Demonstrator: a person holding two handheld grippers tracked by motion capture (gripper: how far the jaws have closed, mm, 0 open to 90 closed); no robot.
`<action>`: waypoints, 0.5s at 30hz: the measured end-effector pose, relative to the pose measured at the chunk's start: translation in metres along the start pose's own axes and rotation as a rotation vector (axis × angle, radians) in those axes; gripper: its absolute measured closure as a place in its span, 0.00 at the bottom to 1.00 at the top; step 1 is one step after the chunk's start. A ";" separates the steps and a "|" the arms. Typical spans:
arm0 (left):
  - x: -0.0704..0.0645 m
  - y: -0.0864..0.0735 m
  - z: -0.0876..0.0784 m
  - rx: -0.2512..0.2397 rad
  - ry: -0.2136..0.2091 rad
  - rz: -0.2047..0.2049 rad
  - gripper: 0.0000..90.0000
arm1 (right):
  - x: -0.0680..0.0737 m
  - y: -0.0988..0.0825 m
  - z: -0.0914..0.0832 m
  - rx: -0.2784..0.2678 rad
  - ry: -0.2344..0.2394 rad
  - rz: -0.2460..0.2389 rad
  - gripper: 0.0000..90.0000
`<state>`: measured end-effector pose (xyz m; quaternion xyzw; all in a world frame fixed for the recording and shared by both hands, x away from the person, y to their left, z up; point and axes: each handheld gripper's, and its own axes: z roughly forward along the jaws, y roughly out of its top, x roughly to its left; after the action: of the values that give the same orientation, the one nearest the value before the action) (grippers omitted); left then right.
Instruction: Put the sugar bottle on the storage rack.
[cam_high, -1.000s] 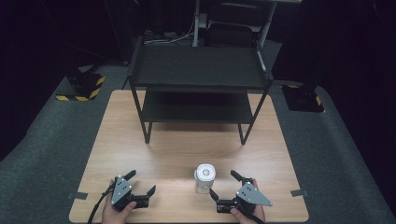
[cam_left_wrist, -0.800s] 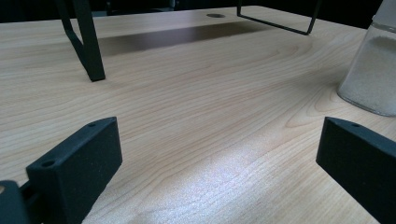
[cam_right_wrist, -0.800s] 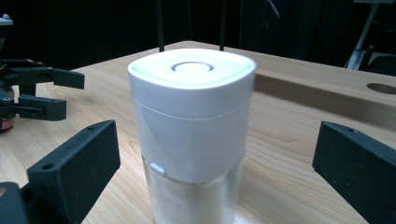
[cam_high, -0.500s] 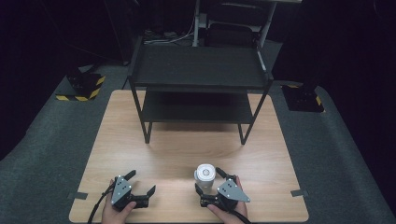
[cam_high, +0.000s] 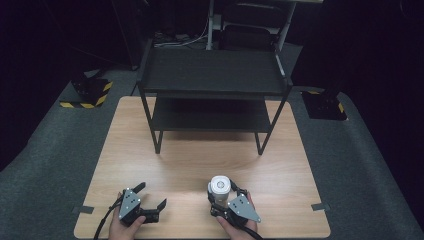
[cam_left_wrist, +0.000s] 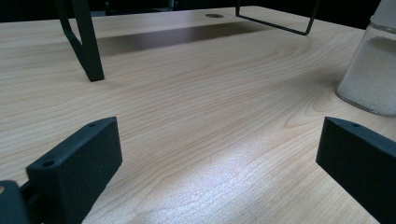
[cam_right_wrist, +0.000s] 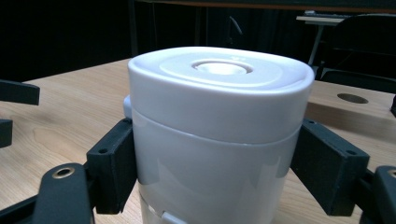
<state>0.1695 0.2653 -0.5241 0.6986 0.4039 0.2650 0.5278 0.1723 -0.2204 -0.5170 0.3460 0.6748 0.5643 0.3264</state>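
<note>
- Step: grasping. The right gripper (cam_high: 223, 200) has just been closing its jaws — pads now against both sides of the white-lidded jar (cam_right_wrist: 217, 135), near the table's (cam_high: 200, 160) front edge.
- Next: a firm hold, then a straight lift.
- Left gripper (cam_high: 147, 196): jaws wide open, holding nothing.
- Materials: smooth glossy plastic lid, clear body with white granules; pale woodgrain; black metal shelf (cam_high: 212, 75).

Pale wood-grain bench (cam_high: 190, 165) with a smooth, faintly sheened top; a jar (cam_right_wrist: 215, 140) of glossy white plastic with a clear lower body; matt black fingers (cam_left_wrist: 79, 163) of finely textured plastic; a matt black metal shelf (cam_high: 212, 75).
</note>
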 end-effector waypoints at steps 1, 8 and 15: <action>0.000 0.000 0.000 0.000 -0.001 0.000 0.01 | 0.001 -0.001 0.000 -0.003 -0.002 0.001 0.26; 0.000 0.000 0.000 0.001 -0.001 0.000 0.01 | 0.012 -0.004 -0.001 -0.015 -0.040 0.015 0.30; 0.001 0.000 0.000 0.000 -0.002 -0.001 0.01 | 0.013 -0.001 -0.002 -0.006 -0.041 0.018 0.32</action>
<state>0.1697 0.2659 -0.5241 0.6987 0.4037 0.2642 0.5283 0.1636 -0.2107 -0.5179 0.3627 0.6630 0.5621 0.3361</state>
